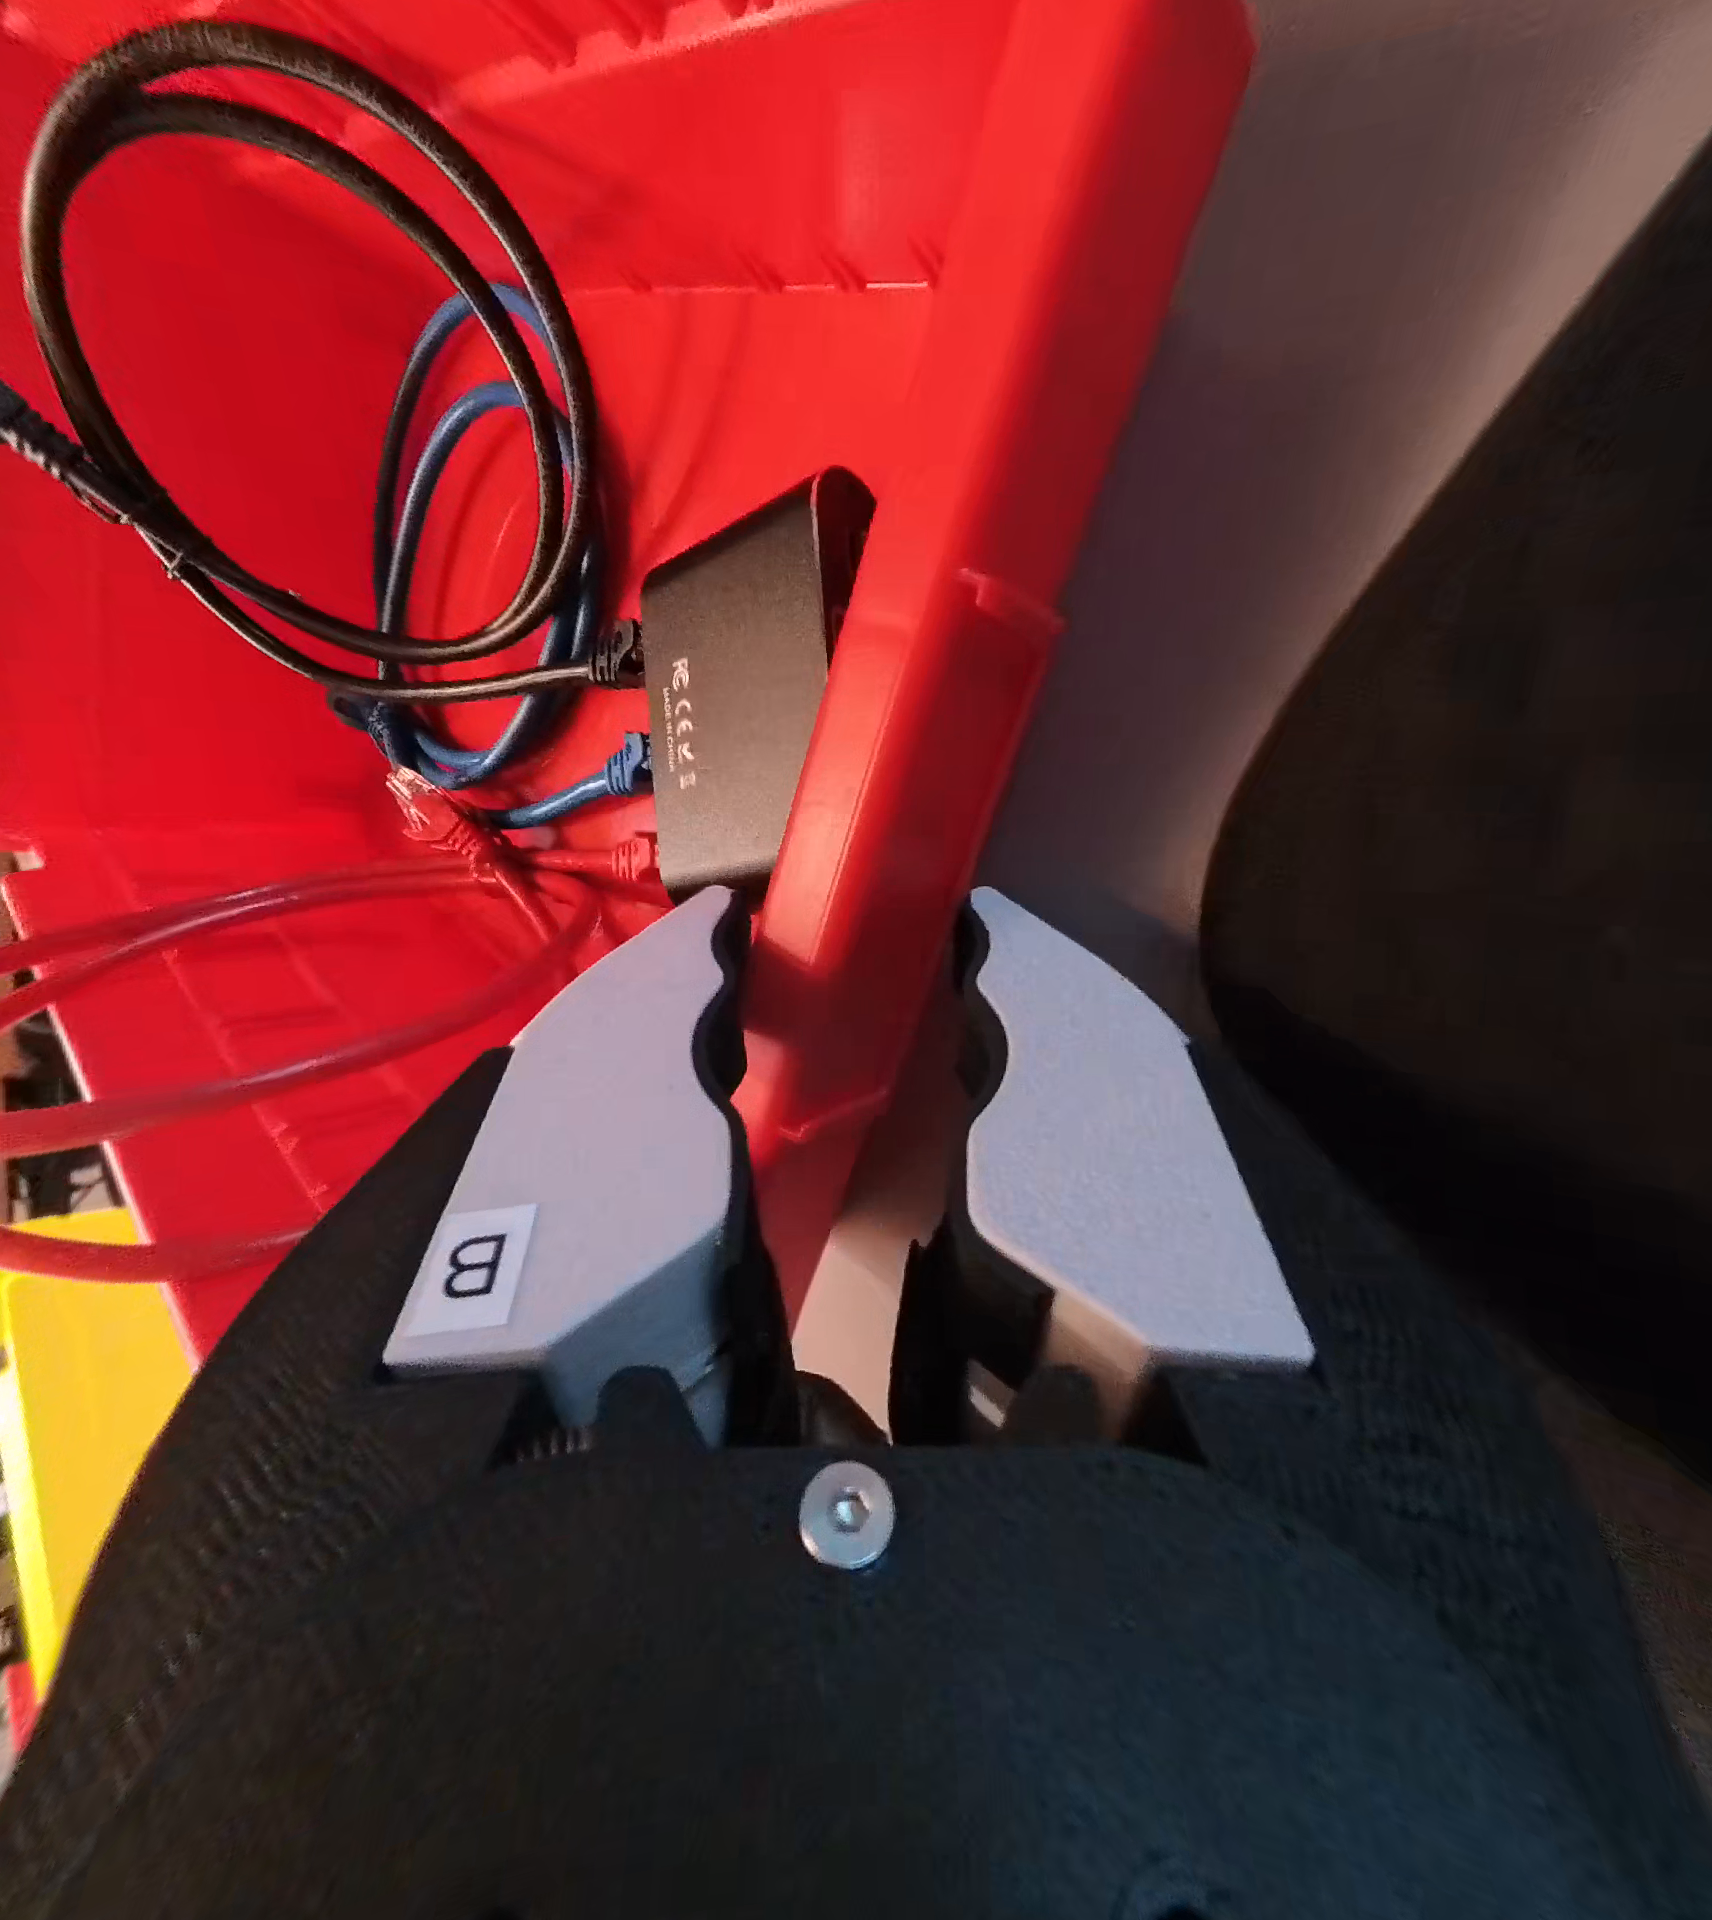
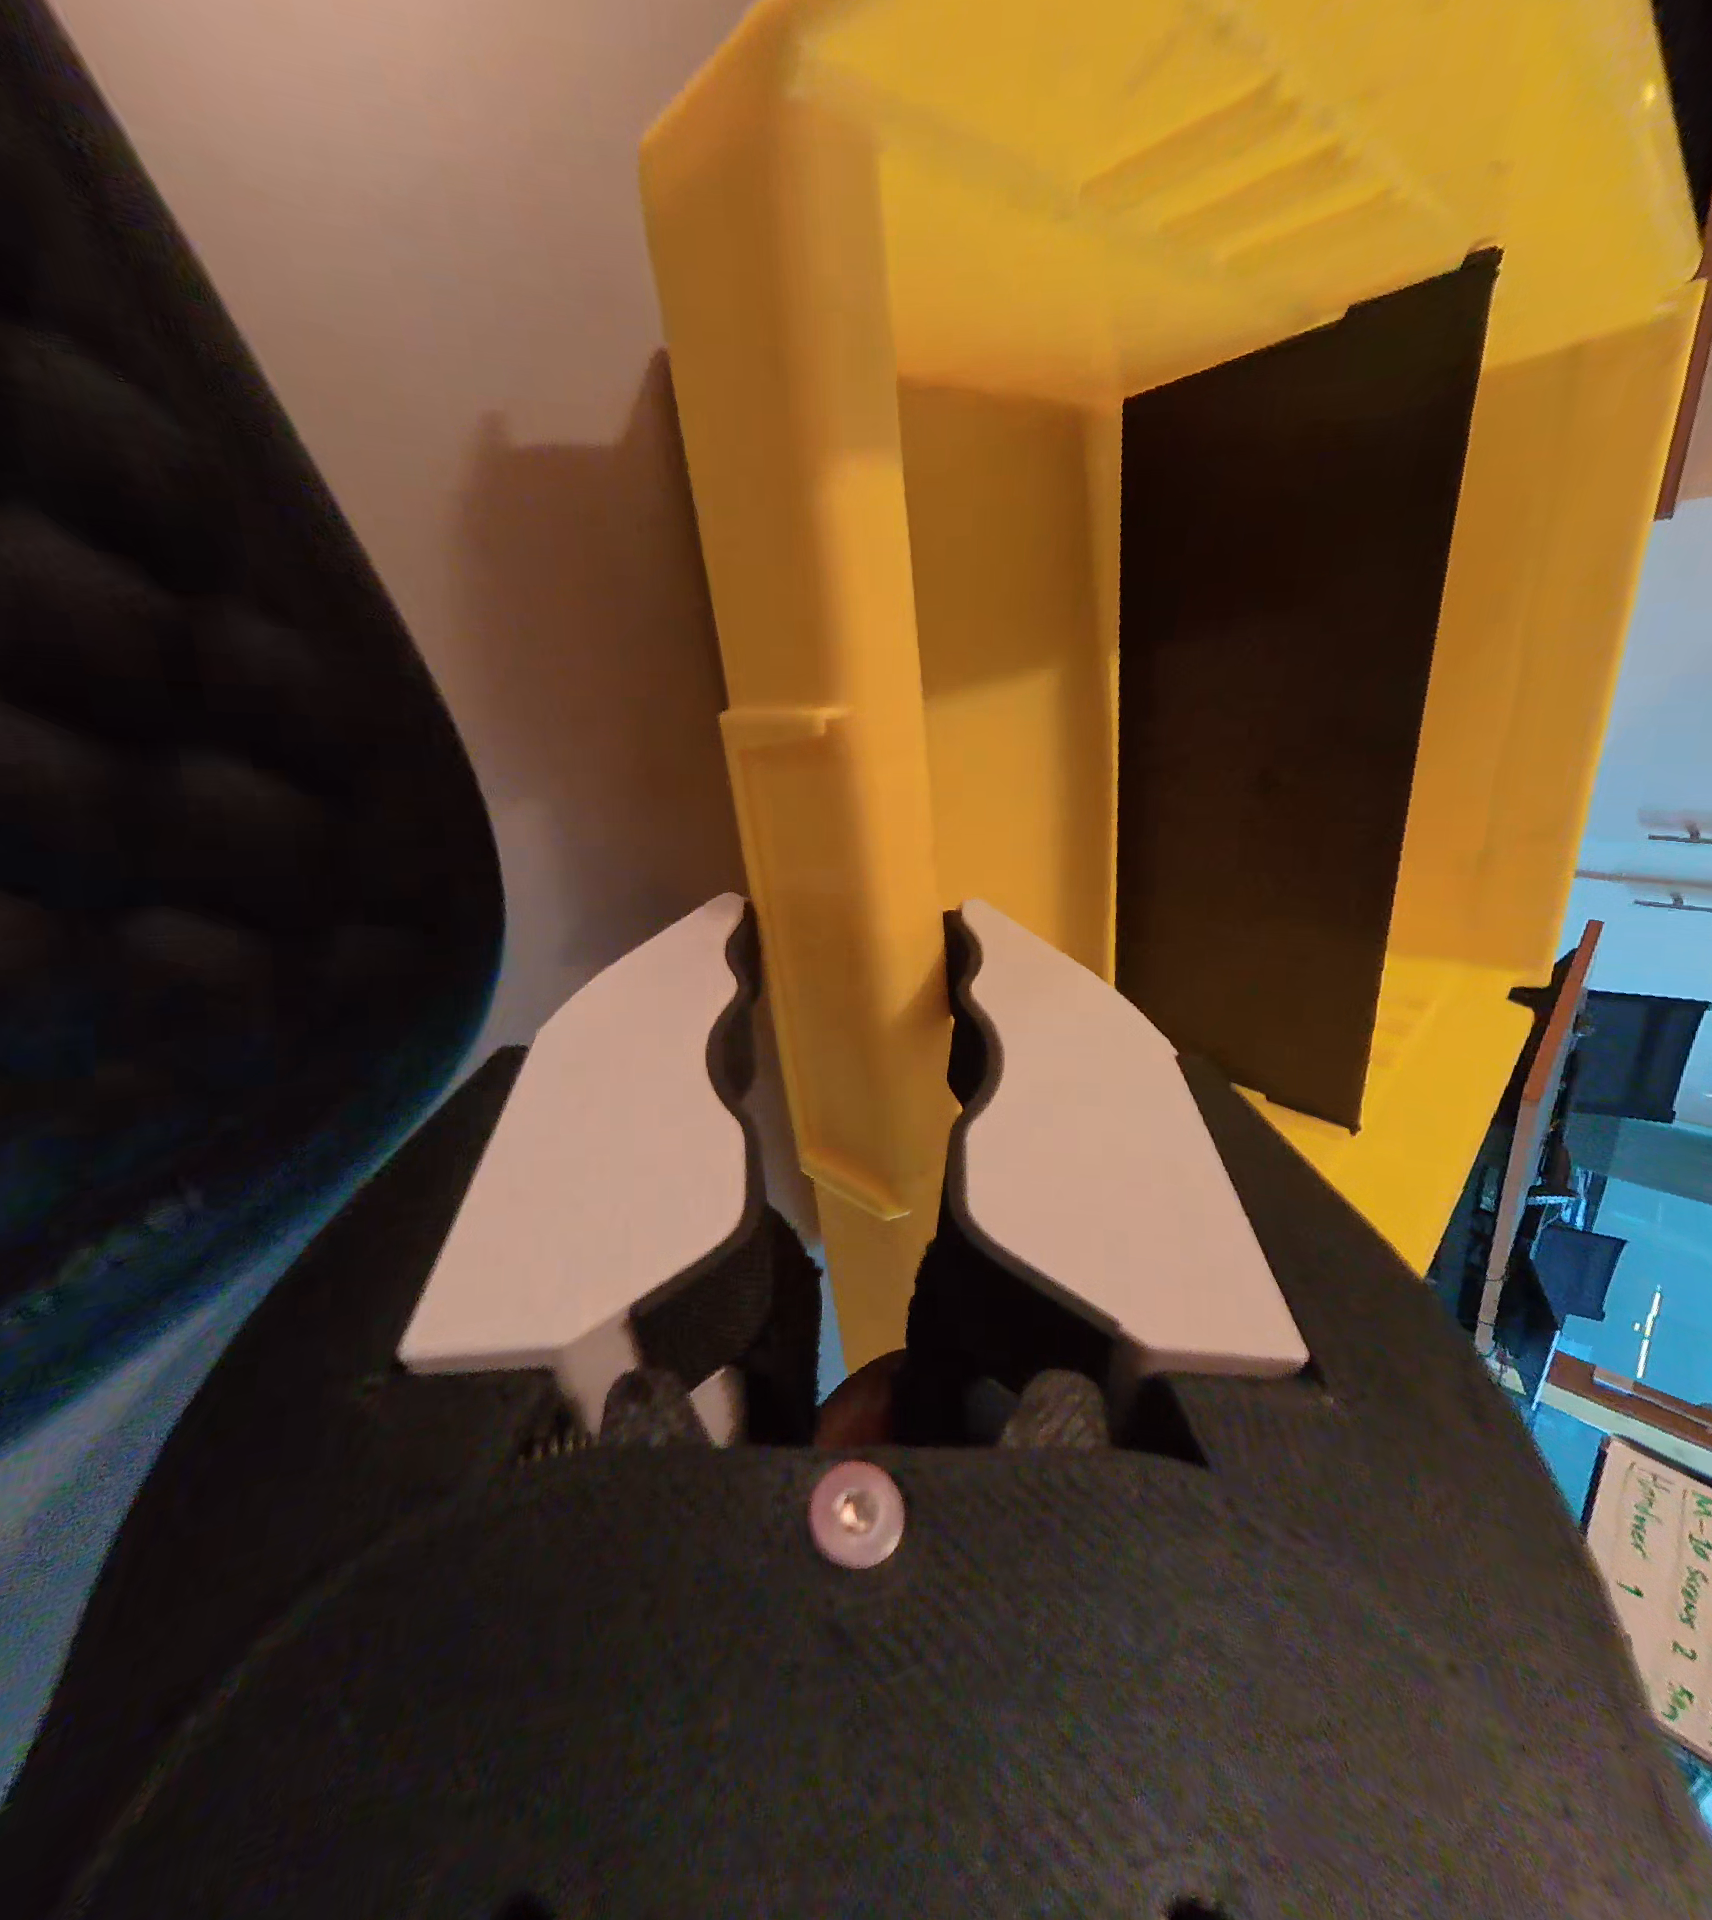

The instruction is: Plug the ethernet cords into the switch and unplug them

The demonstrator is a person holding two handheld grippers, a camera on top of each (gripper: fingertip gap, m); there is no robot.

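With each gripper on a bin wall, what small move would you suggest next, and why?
Probably set both bins level on a surface first. The left gripper clamps the red bin and the right gripper the yellow bin; both bins look steeply tilted. The switch with three cords plugged in leans against the red bin's wall.

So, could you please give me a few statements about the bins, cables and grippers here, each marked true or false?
1. The left gripper is clamped on the red bin's wall. True.
2. The right gripper holds a blue bin. False: a yellow bin.
3. The black cable is plugged into the switch. True.
4. The yellow bin holds the cables. False: only a dark flat panel shows inside.
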